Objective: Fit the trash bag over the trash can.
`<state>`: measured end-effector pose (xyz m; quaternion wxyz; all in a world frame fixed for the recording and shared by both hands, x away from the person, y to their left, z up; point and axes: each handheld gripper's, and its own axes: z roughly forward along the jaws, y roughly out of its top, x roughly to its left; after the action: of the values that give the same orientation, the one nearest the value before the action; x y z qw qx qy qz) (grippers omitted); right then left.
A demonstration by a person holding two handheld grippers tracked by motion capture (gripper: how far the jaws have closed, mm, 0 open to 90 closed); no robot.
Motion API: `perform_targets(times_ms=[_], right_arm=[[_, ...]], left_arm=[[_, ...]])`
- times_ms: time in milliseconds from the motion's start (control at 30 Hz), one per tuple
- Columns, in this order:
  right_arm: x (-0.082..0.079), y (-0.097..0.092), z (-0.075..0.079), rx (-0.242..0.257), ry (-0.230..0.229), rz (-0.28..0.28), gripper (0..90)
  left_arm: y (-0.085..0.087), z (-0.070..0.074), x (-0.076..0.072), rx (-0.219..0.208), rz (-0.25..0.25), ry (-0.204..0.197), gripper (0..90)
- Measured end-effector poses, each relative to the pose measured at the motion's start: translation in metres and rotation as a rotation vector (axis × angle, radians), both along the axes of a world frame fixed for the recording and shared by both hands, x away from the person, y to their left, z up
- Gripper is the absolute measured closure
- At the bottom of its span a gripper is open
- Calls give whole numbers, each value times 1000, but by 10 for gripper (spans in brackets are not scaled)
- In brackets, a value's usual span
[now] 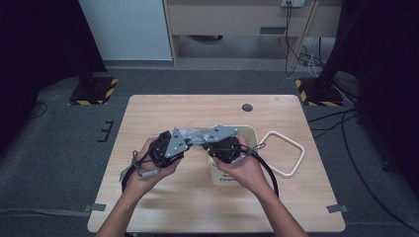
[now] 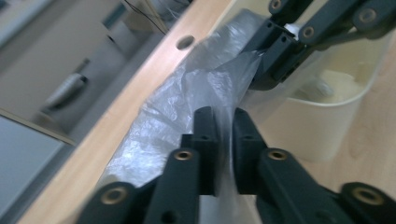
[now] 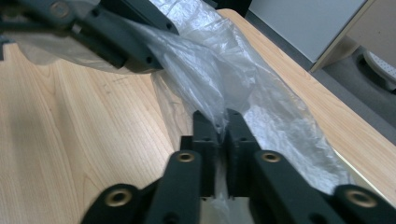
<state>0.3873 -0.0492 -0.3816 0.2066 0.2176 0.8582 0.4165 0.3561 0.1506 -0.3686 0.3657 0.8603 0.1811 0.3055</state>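
We hold a clear plastic bag (image 1: pixel 197 133) stretched between the two grippers, above the middle of the wooden table (image 1: pixel 163 207). In the high view the left gripper (image 1: pixel 190 139) and the right gripper (image 1: pixel 206 143) face each other closely, with the film bunched between them and each grey plate on top.

Left gripper (image 2: pixel 225 122), from its own view: the jaws stand narrow, a slim gap between them, and a fold of the bag (image 2: pixel 187 102) runs down through that gap. The film looks pinched, though we cannot tell how firmly the pads bear on it (the plastic is thin and see-through). The other gripper shows at top right of this view, clamped on the bag's far edge.

Right gripper (image 3: pixel 222 116), from its own view: the jaws are nearly together and nip an edge of the bag (image 3: pixel 243 88), which fans out beyond them toward the table's edge.

A cream bin (image 1: pixel 249 136) stands on the table right under the right hand (image 1: pixel 244 168); the bag hangs just above its open rim. A cream square frame (image 1: pixel 284 153) lies flat to the bin's right, just beside it. The left hand (image 1: pixel 148 170) grips its tool over bare wood
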Motion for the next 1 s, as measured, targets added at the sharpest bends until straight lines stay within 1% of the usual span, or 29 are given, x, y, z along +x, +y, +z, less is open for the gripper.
perform_targets(times_ms=[100,133,200,333,400,500,600,667,767,800,867,1000], right_arm=[[3,-2,0,2,13,-15,895],[4,-2,-1,-1,14,-21,896],[5,-3,-1,1,20,-33,897],[9,-5,0,27,29,-40,897],[11,-6,0,33,34,-45,897],[16,-7,-1,42,42,-64,897],[20,-9,-2,52,52,-79,897],[23,-11,-2,58,60,-87,897],[28,-13,-3,67,67,-107,897],[29,-14,-3,73,72,-111,897],[30,-15,-3,79,75,-116,897],[30,-15,0,102,77,-119,897]], left_arm=[[1,-3,-5,-34,38,-30,619],[2,-4,-7,-47,44,-43,590],[2,-6,-10,-81,52,-55,514],[3,-8,-20,-129,53,-76,456],[4,-11,-26,-163,49,-86,451],[3,-15,-34,-186,39,-103,444],[1,-20,-39,-191,17,-91,431],[-1,-21,-42,-190,15,-98,428],[0,-20,-46,-207,10,-100,416],[-1,-20,-47,-212,6,-98,416],[-2,-23,-47,-207,0,-83,429],[-2,-35,-42,-195,18,-53,445]])
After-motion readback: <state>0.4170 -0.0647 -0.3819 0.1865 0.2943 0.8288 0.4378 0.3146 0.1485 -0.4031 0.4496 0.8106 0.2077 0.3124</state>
